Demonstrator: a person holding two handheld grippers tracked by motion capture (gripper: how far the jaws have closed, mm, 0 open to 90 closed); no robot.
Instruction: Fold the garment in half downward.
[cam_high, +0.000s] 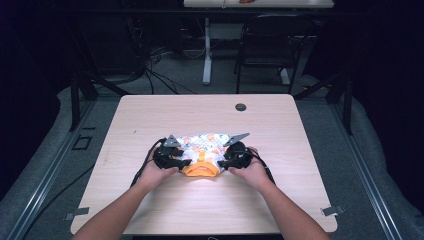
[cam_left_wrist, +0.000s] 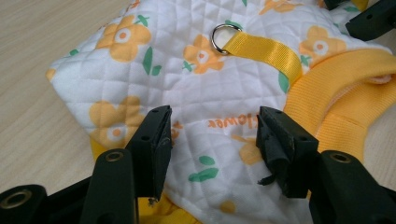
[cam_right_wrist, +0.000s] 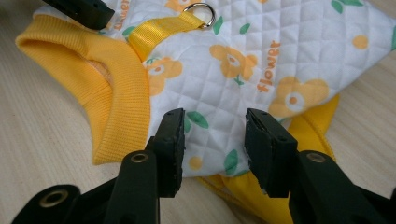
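My hands cover most of both grippers in the high view, so from there I cannot make out how the jaws stand, and the quilted garment (cam_high: 202, 150) shows only as a small patch between them near the middle of the table (cam_high: 150, 115), toward my side. Its flower print blurs together at that range. The near edge of the cloth is cut off below my jaws in both gripper views.

My left gripper (cam_left_wrist: 212, 140) has its jaws parted, the white quilted cloth lying in the gap between them — whether the pads touch the fabric I cannot tell. Beyond them a yellow strap (cam_left_wrist: 264, 49) ends in a metal ring (cam_left_wrist: 223, 36), and the yellow ribbed collar (cam_left_wrist: 336, 93) lies to one side. My right gripper (cam_right_wrist: 214, 144) is likewise spread open over the garment's edge, gripping nothing that I can see; a yellow hem (cam_right_wrist: 308, 130) peeks out under the white cloth.

Farther off on the table sits a small dark round cap (cam_high: 241, 107), well apart from the garment. Behind the table stands a black chair (cam_high: 272, 45), dim against the dark room.
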